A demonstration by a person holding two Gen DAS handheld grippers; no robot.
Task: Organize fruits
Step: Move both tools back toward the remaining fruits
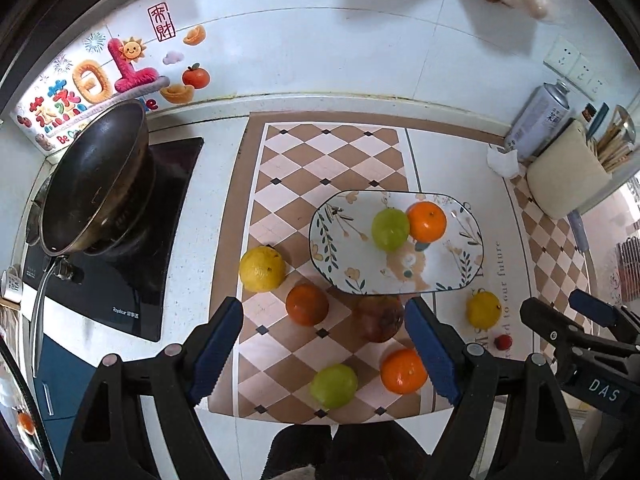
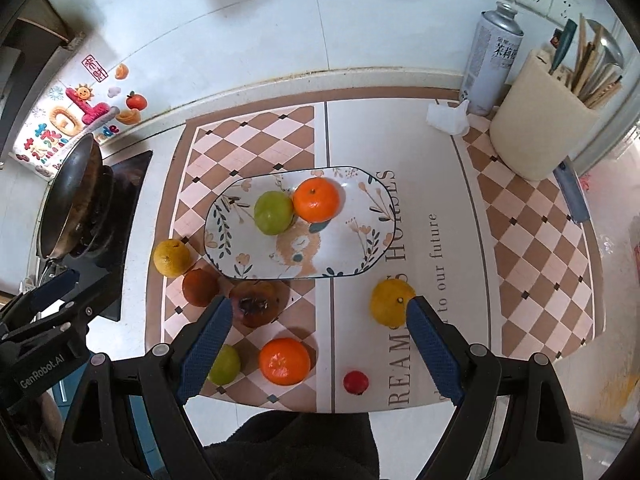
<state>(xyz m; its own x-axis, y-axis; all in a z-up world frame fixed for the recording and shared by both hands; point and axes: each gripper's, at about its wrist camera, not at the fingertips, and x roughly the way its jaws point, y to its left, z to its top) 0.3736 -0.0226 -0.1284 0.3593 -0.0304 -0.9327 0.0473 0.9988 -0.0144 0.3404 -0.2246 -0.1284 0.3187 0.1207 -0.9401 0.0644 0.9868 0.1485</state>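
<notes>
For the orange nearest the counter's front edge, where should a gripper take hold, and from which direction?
Grip the orange across its widest middle, coming down from above. It is round, sits stem-dimple up on the mat and has open mat on its right. The green fruit lies close on its left, so set the fingers front-to-back rather than left-right.

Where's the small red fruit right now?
In the right wrist view the small red fruit lies on the mat, right of the near orange and below the yellow fruit.
</notes>
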